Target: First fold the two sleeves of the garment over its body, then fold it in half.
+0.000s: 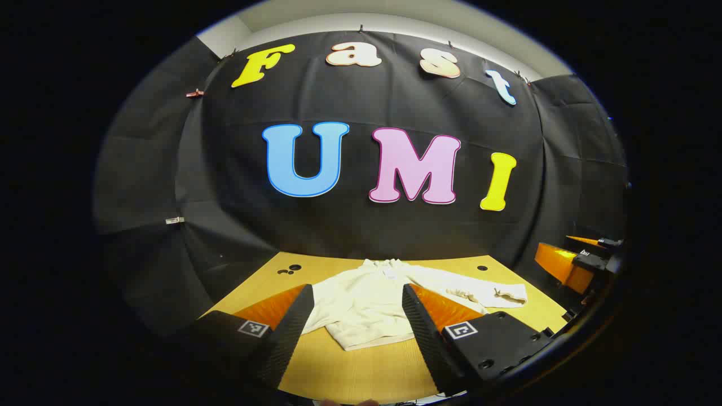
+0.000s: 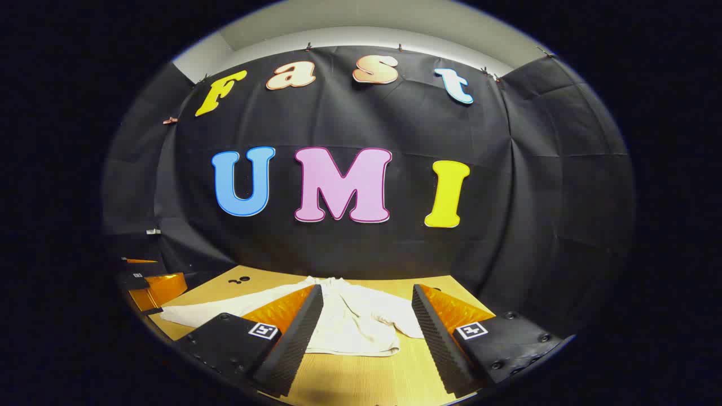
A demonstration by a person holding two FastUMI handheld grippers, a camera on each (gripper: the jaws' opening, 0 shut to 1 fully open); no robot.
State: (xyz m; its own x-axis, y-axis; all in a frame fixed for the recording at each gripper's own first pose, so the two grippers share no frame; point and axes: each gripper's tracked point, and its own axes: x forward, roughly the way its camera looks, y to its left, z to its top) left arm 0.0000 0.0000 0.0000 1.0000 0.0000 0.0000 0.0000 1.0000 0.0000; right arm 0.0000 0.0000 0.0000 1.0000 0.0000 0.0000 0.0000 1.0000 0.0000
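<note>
A cream long-sleeved garment [image 1: 361, 310] lies flat on the wooden table [image 1: 361, 369], collar toward the back wall. In the left gripper view one sleeve [image 1: 485, 292] stretches out to the right, and the other side is hidden behind a finger. My left gripper [image 1: 356, 289] hovers open above the near table edge, framing the garment's body. In the right gripper view the garment [image 2: 352, 321] has a sleeve [image 2: 220, 309] reaching far to the left. My right gripper [image 2: 366, 289] is also open and holds nothing.
The right gripper [image 1: 575, 260] hangs past the table's right edge. The left gripper [image 2: 151, 285] hangs off its left side. Small dark holes [image 1: 290, 269] mark the tabletop's back corners. Black cloth closes off the back and both sides.
</note>
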